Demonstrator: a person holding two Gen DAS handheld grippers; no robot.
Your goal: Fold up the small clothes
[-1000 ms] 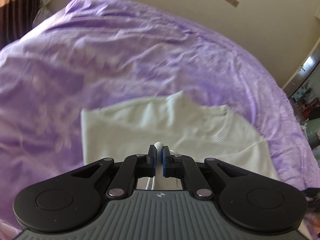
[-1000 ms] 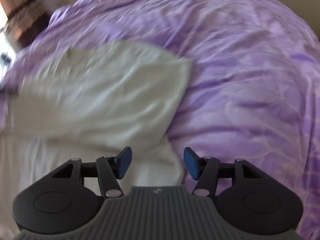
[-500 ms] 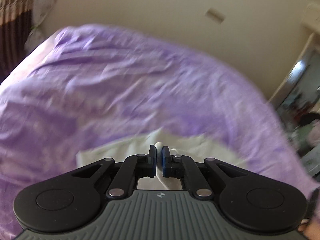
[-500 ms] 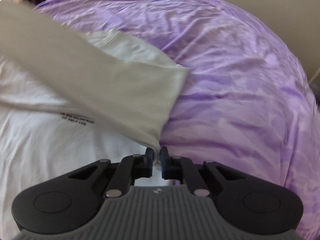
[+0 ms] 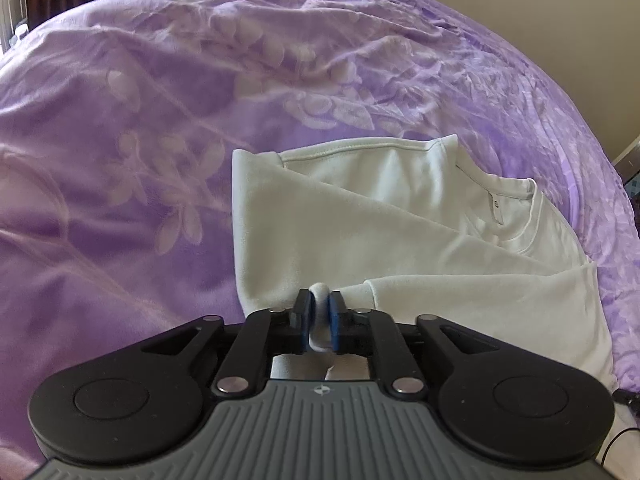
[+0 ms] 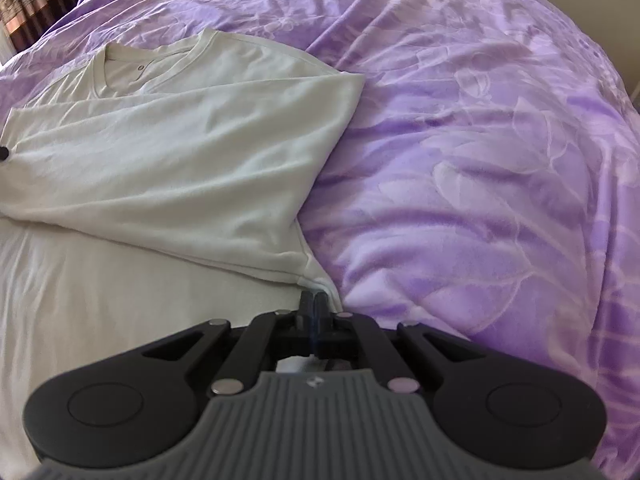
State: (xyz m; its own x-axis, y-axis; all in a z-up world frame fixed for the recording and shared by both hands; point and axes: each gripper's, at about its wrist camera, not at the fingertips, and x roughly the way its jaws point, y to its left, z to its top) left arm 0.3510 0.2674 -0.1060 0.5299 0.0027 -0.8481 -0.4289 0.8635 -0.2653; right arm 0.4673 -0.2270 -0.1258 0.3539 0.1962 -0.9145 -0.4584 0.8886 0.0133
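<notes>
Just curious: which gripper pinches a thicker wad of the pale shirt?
The left gripper: a visible roll of pale cotton T-shirt parts its pads, while the right gripper looks almost fully closed.

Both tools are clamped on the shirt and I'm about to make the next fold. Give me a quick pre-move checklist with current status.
1. Left tool gripping shirt: ok, a bunch of white fabric sits between its pads.
2. Right tool gripping the shirt: ok, shut on the edge of the fabric.
3. Sleeves folded in: ok, both lie across the body below the collar.
4. Shirt lying flat: not ok, light wrinkles across the folded sleeve.
5. Room on the blanket: ok on the right side.
6. Hem position: cannot tell, hidden below both tools.
</notes>
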